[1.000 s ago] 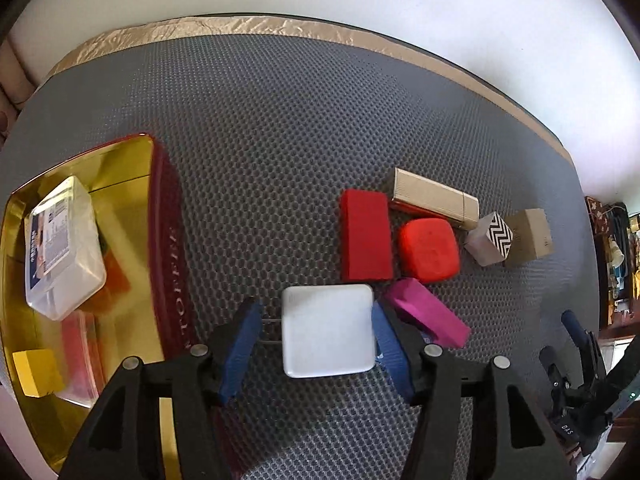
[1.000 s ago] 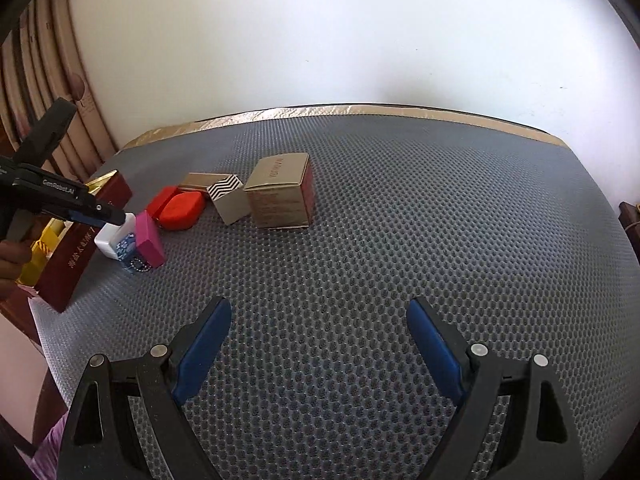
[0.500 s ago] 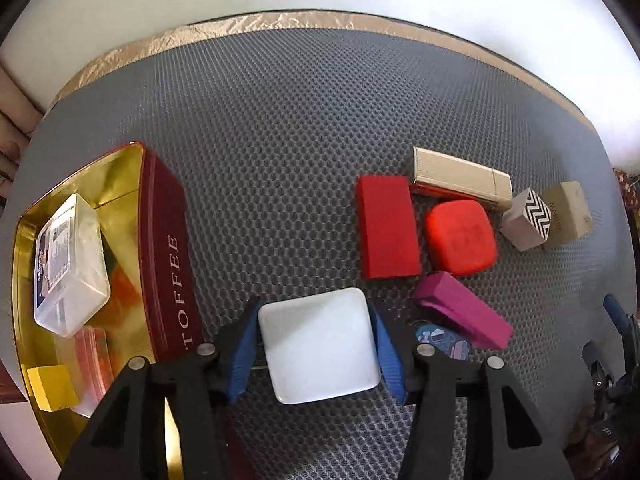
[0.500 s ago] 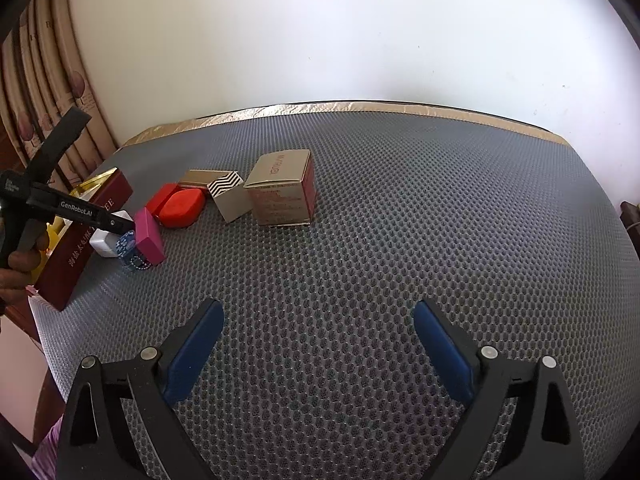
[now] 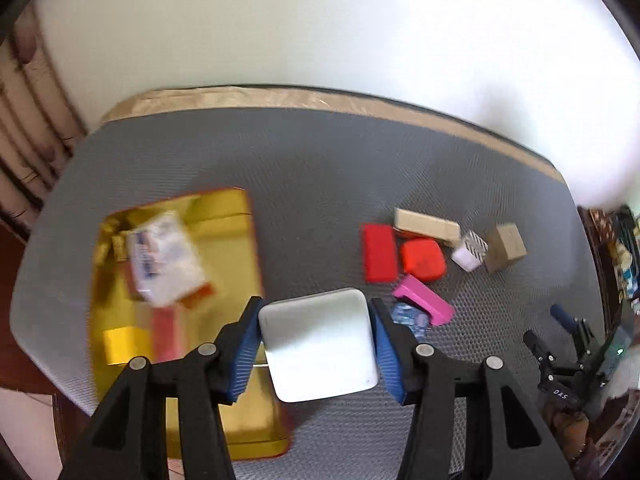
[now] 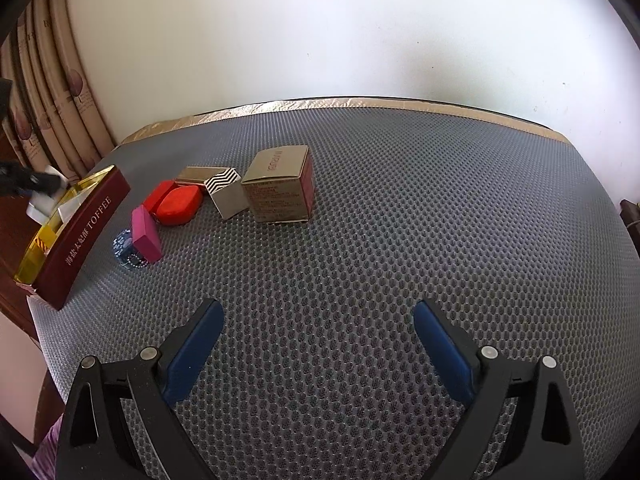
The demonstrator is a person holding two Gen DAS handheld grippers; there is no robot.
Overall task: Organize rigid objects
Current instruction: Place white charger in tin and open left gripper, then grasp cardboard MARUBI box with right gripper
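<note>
My left gripper (image 5: 316, 344) is shut on a white square box (image 5: 318, 344) and holds it in the air beside the gold toffee tin (image 5: 236, 216), which holds a clear plastic box (image 5: 164, 258) and small blocks. On the grey mat lie a red box (image 5: 379, 253), a red-orange case (image 5: 423, 260), a pink box (image 5: 424, 306), a tan long box (image 5: 426, 224), a zigzag cube (image 5: 470, 250) and a brown carton (image 5: 505, 246). My right gripper (image 6: 318, 348) is open and empty above bare mat, well apart from the carton (image 6: 280, 190).
The tin's maroon side (image 6: 86, 232) stands at the mat's left edge. A small blue patterned item (image 6: 124, 246) lies beside the pink box (image 6: 146, 238). A white wall rises behind the mat. Rolled papers (image 6: 52, 92) lean at the far left.
My left gripper has lifted the white box off the mat and carried it left toward the tin. The right gripper has stayed open and drifted slightly.
</note>
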